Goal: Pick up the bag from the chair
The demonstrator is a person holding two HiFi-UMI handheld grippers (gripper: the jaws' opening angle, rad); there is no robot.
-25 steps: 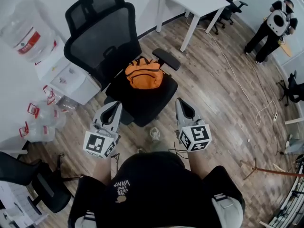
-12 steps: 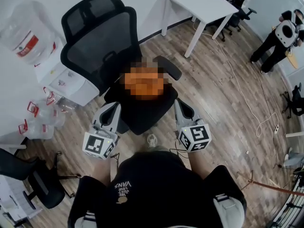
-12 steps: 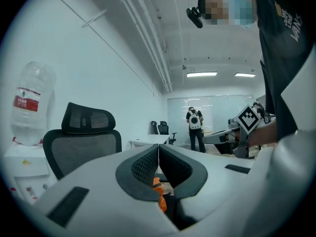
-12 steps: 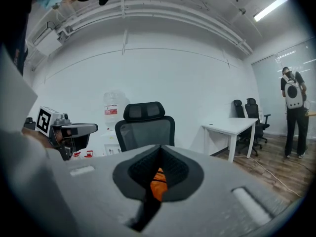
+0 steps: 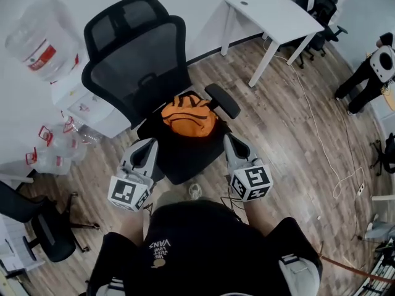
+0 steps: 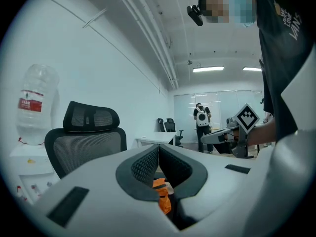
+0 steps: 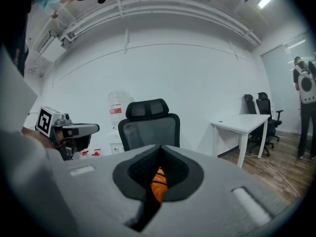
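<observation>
Head view: orange bag [image 5: 188, 117] on chair [image 5: 182, 156] seat, at 1 o'clock from left gripper [image 5: 149, 143], 11 o'clock from right gripper [image 5: 229, 139], both jaw pairs pressed together, empty.

You hold both grippers out ahead of your chest, level with each other and well apart, each aimed toward the chair [image 5: 137, 66]. Your left gripper [image 5: 147, 144] sits at the seat's front left corner, jaws pressed together on nothing. Your right gripper [image 5: 230, 142] sits at the seat's front right edge, tipped slightly downward, jaws likewise closed and empty.
</observation>
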